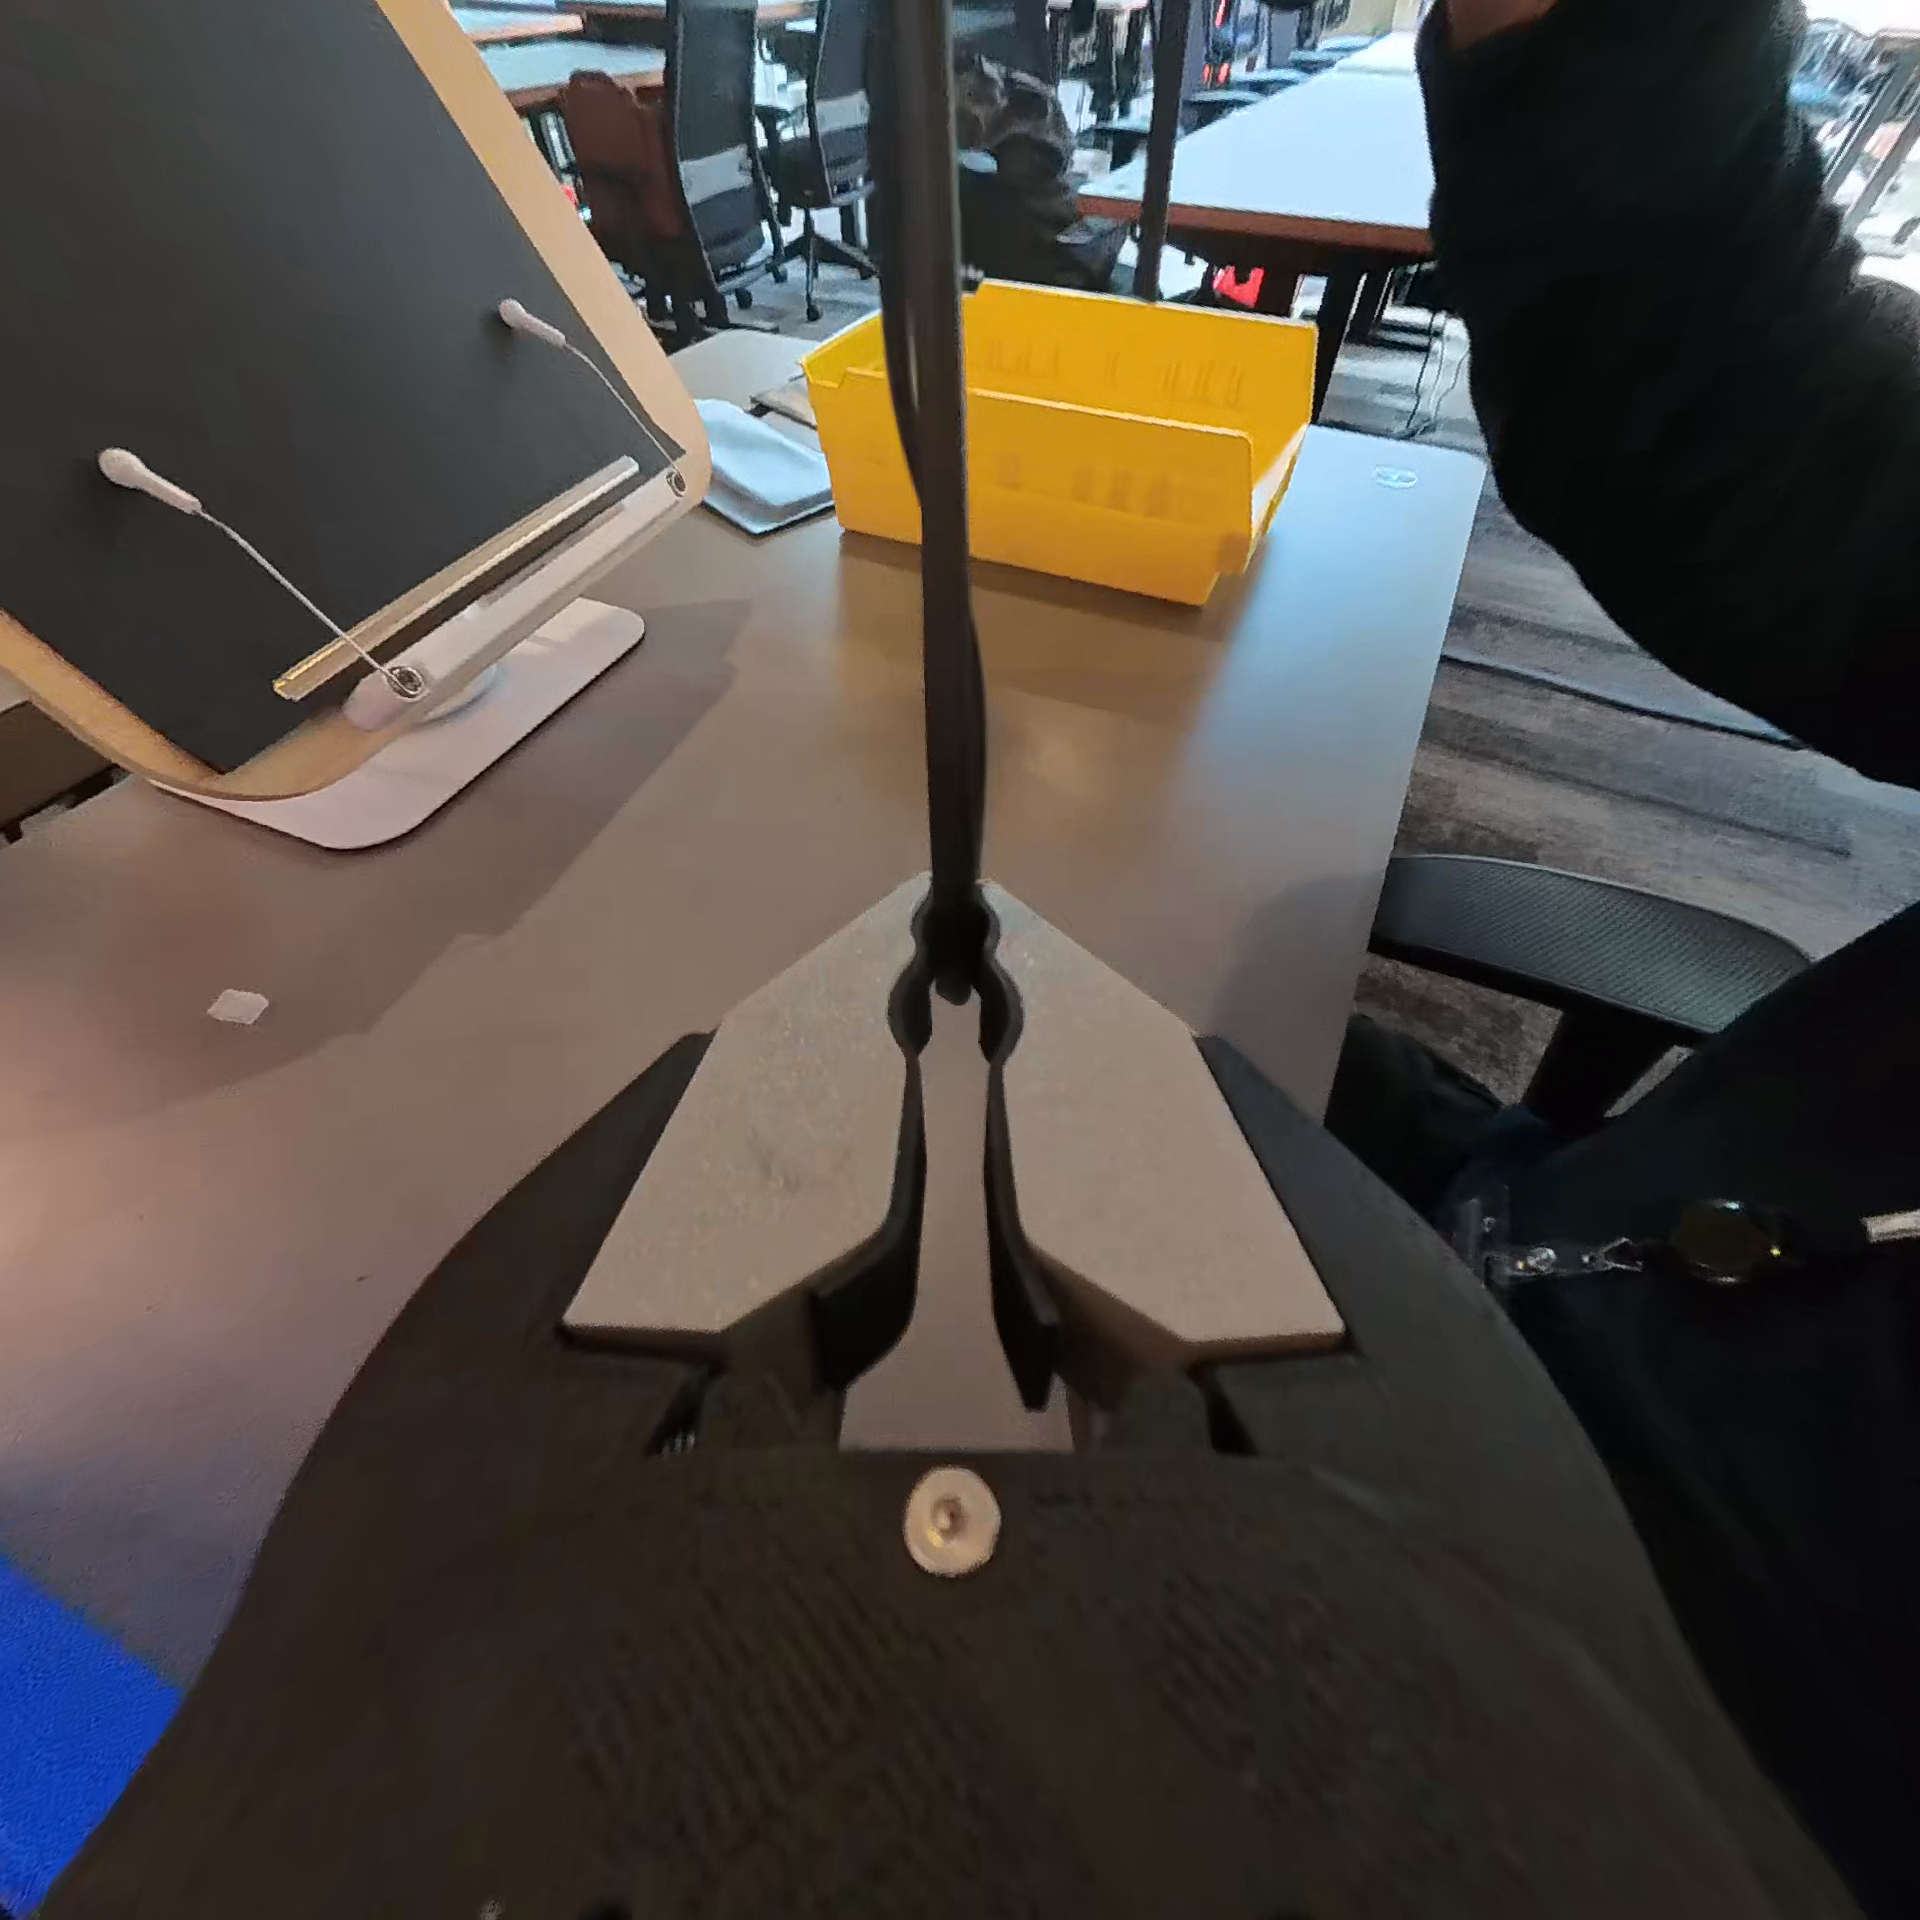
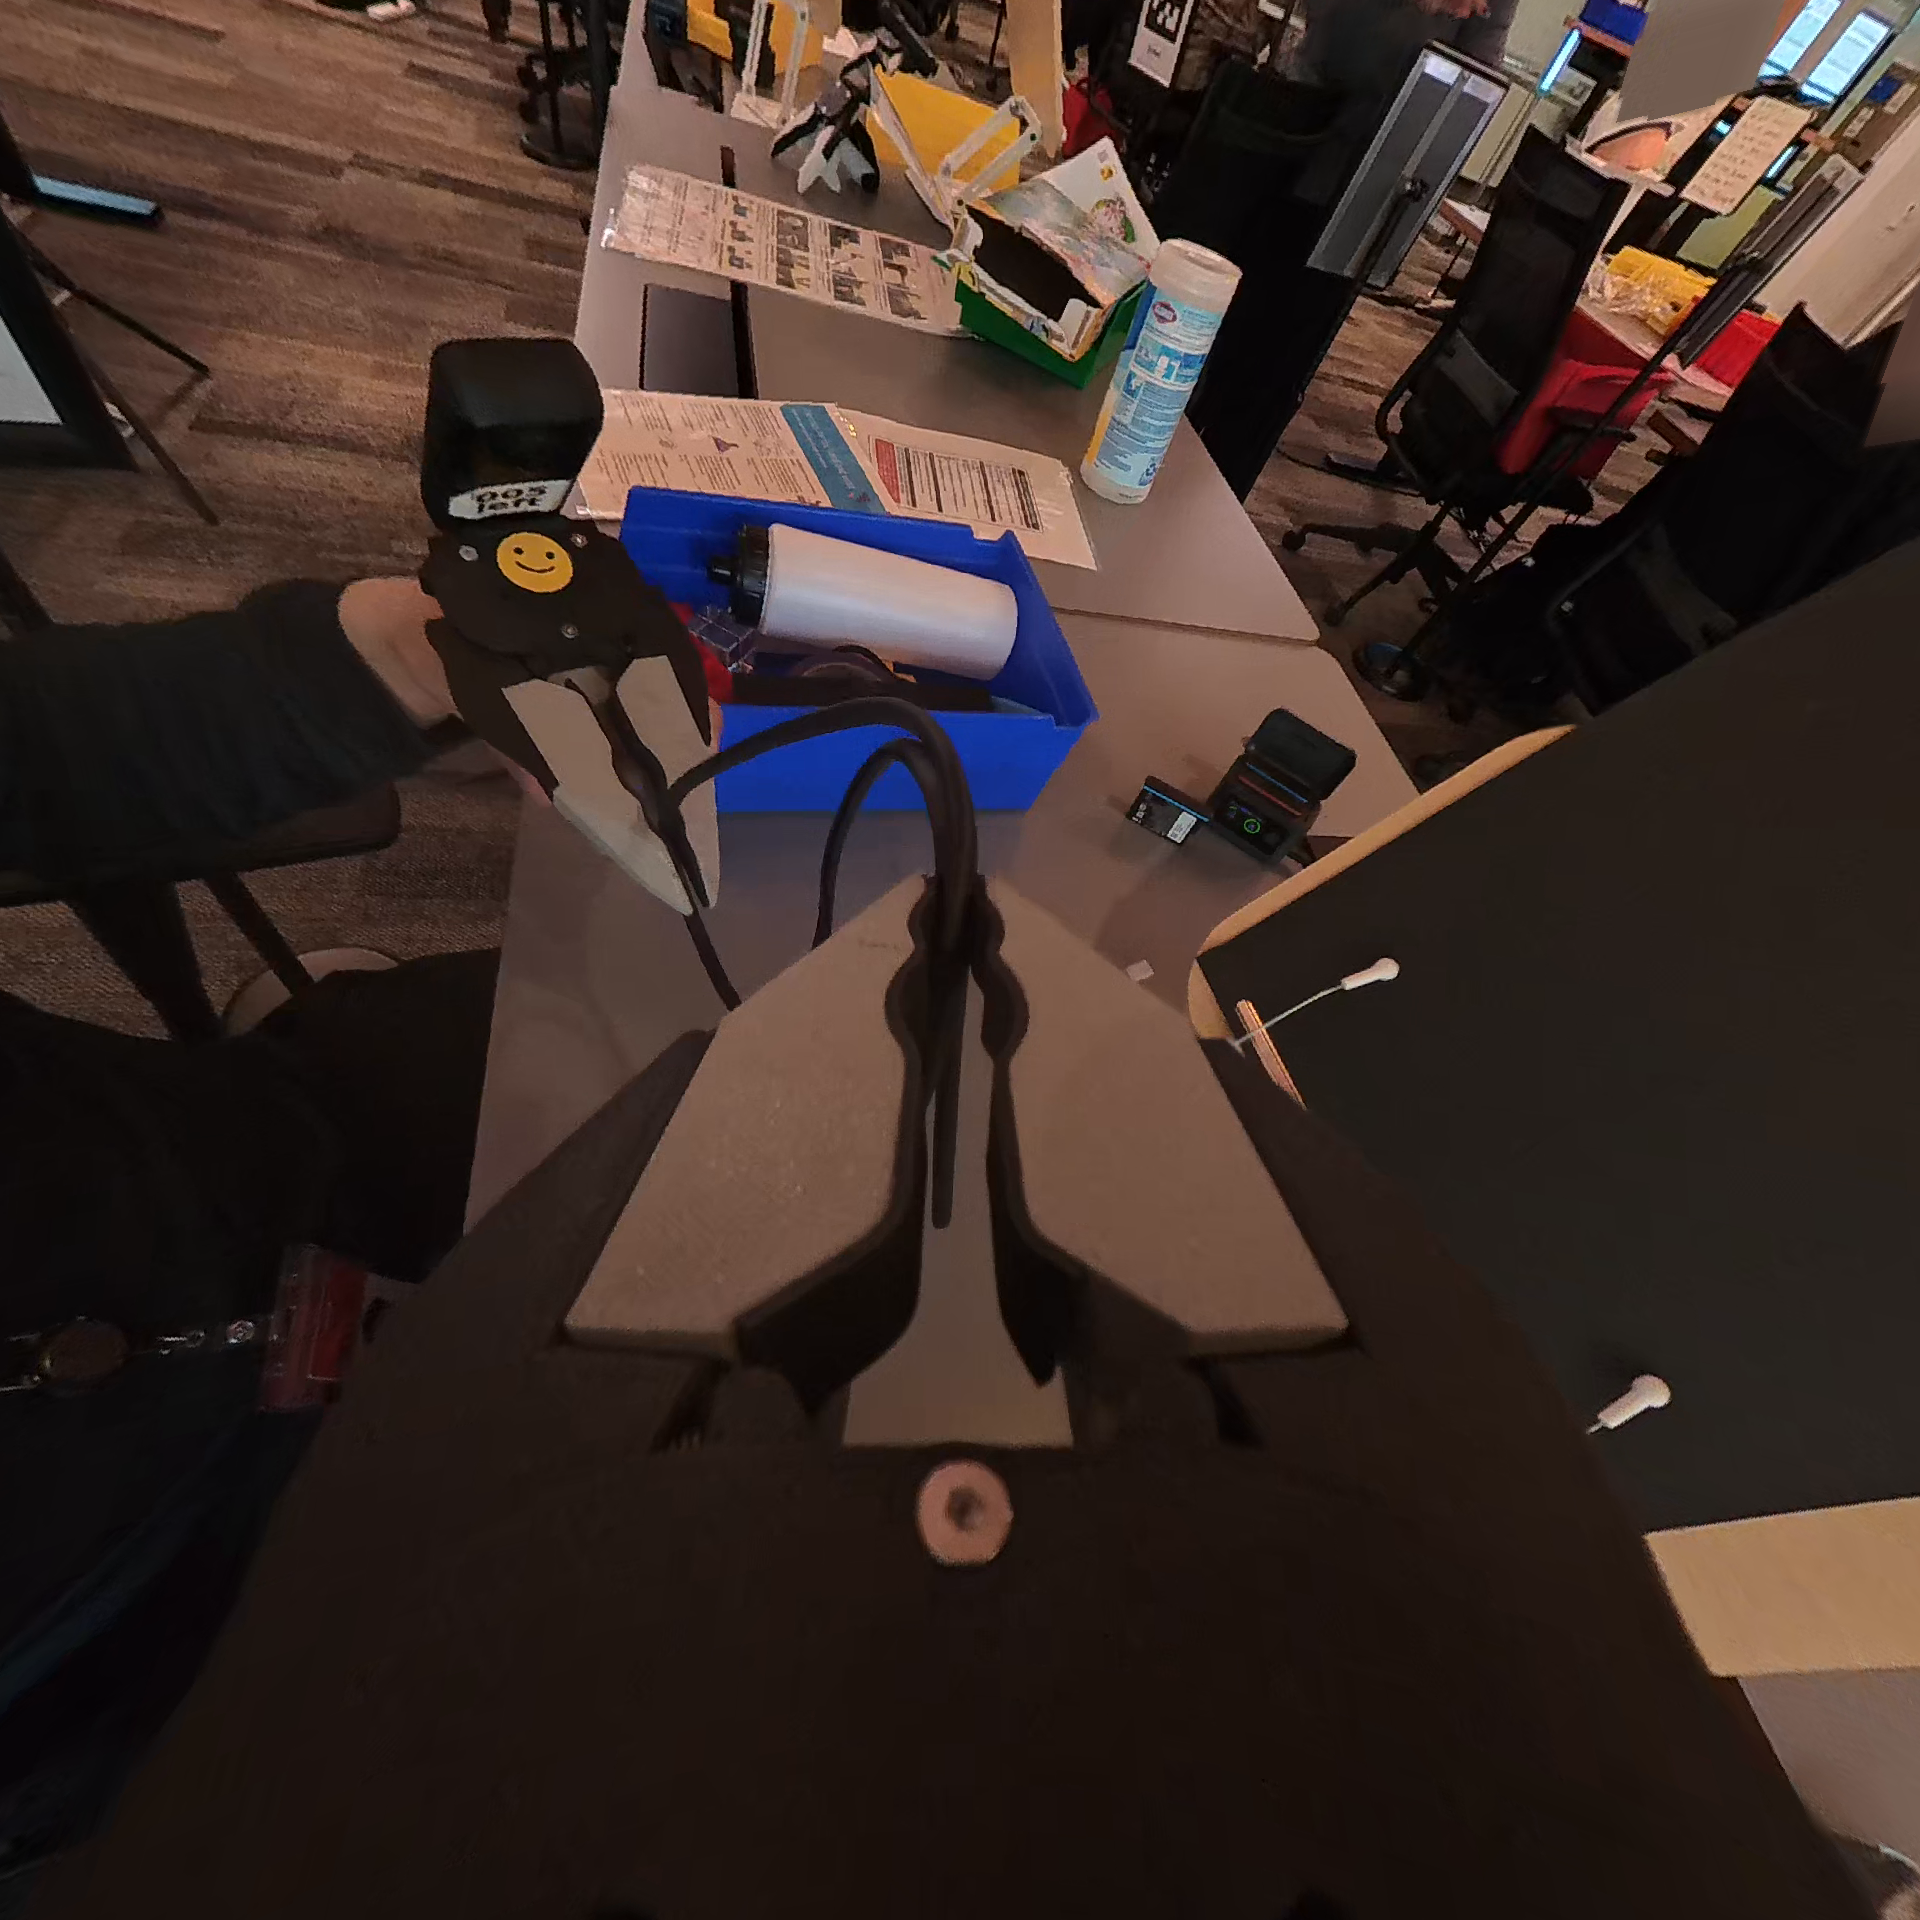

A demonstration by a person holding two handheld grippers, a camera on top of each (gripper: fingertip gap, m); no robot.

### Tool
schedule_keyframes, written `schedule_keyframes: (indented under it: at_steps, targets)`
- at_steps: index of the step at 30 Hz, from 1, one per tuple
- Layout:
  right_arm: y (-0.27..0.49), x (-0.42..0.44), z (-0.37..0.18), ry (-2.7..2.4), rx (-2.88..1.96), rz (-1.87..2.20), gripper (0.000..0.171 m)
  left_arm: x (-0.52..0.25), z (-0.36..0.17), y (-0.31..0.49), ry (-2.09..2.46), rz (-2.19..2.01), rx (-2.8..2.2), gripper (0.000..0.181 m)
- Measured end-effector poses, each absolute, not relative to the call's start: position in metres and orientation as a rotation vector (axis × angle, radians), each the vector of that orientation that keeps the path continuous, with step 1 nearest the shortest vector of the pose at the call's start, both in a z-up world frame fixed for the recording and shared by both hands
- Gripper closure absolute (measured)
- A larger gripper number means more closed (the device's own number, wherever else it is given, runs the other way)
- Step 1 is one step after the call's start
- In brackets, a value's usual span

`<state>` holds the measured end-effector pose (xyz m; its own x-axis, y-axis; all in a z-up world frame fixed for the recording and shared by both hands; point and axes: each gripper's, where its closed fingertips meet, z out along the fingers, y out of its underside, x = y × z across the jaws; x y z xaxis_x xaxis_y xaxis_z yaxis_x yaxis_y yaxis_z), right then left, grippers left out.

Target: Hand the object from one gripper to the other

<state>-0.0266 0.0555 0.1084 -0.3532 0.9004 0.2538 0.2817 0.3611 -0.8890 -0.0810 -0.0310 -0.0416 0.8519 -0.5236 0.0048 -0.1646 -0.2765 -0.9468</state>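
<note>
grey table | both hand-held grippers clamp black cable

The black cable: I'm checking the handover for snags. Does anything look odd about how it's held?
Yes. Both the left gripper and the right gripper are clamped on the black cable at once; it arcs doubled between them, above the table.

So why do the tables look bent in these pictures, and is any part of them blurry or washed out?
Left wrist view: the wide lens bows the table edges; the windows at top right are blown out; the black cable held in the left gripper is sharp. Right wrist view: dimmer, the same curving toward the edges; the right gripper body nearest the lens is soft.
</note>
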Motion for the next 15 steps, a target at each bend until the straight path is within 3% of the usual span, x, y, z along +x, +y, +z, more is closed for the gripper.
schedule_keyframes:
  at_steps: [5,11,15]
  targets:
    - [0.070,-0.024,0.087,-1.838,-1.108,0.975,0.170,-0.123,-0.032,-0.026,0.462,-0.099,-1.891,0.180]
    - [0.070,-0.039,0.012,-1.954,-1.222,1.017,0.171,-0.146,0.090,-0.031,0.347,0.111,-1.544,0.180]
    - [0.042,-0.063,-0.009,-1.950,-1.154,1.227,0.171,-0.112,0.122,-0.008,0.438,0.072,-1.515,0.181]
